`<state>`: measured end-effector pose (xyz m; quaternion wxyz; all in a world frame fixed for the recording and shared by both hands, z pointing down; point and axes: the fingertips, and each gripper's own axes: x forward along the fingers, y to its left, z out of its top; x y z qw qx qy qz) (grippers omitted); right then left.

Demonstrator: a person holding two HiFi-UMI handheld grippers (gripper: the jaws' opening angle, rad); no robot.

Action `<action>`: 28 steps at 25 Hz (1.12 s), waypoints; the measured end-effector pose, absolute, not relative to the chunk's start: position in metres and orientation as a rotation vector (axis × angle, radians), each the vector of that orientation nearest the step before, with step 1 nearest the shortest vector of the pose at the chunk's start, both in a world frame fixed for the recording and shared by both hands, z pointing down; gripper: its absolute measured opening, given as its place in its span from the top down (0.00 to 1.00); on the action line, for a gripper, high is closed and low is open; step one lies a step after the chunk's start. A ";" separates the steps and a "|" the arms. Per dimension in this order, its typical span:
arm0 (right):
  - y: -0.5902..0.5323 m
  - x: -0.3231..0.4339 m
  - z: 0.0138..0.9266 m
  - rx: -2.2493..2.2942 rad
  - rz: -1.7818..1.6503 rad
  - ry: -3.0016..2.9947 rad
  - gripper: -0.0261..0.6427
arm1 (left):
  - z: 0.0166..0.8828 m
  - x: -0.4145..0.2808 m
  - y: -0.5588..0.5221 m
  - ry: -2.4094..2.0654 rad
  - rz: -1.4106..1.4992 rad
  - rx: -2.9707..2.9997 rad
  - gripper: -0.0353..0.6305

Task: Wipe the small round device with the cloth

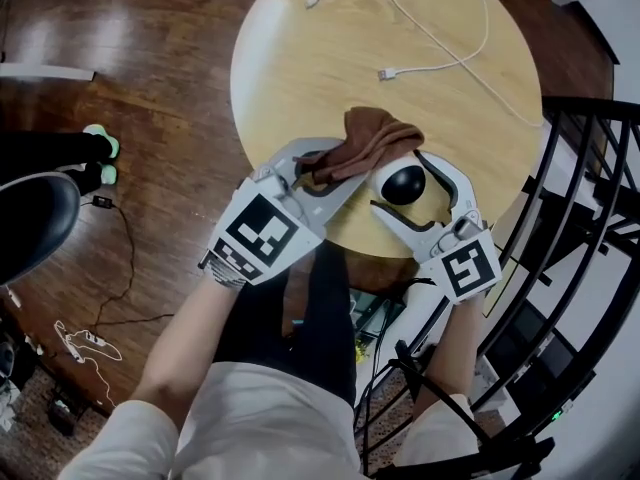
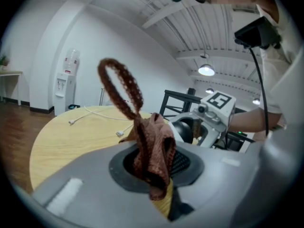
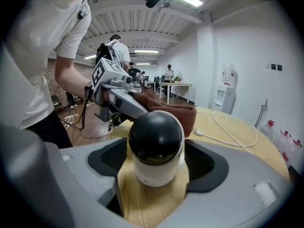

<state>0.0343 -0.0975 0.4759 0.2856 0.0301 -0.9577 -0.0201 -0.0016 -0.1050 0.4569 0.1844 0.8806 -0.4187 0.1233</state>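
**Small round device (image 3: 156,146) upright between slack right jaws, near table edge**

Round table (image 1: 300,58): pale wood grain, smooth top.

Left gripper (image 1: 312,171): grey plastic, jaws clenched on the brown cloth (image 1: 368,140).

Right gripper (image 1: 398,186): jaws released, one either side of the device, with bare wood showing between pad and body on the left.

Cloth: knitted and crumpled. Its bulk is heaped on the tabletop just beside the device, and a thin loop (image 2: 121,87) stands up from the pinch.

Device: glossy black dome on a white cylindrical base.

White cable (image 1: 440,43): slack curves farther back on the table, well apart from the rest.
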 end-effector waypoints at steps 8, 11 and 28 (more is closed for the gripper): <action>-0.106 0.021 0.475 0.137 0.069 -2.675 0.44 | 0.451 -0.010 -0.109 -1.222 0.324 2.491 0.84; -0.109 0.023 0.475 0.203 0.042 -2.657 0.44 | 0.446 -0.013 -0.113 -1.235 0.316 2.508 0.84; -0.144 0.049 0.479 0.611 0.118 -2.604 0.44 | 0.461 0.036 -0.115 -1.032 0.411 2.550 0.84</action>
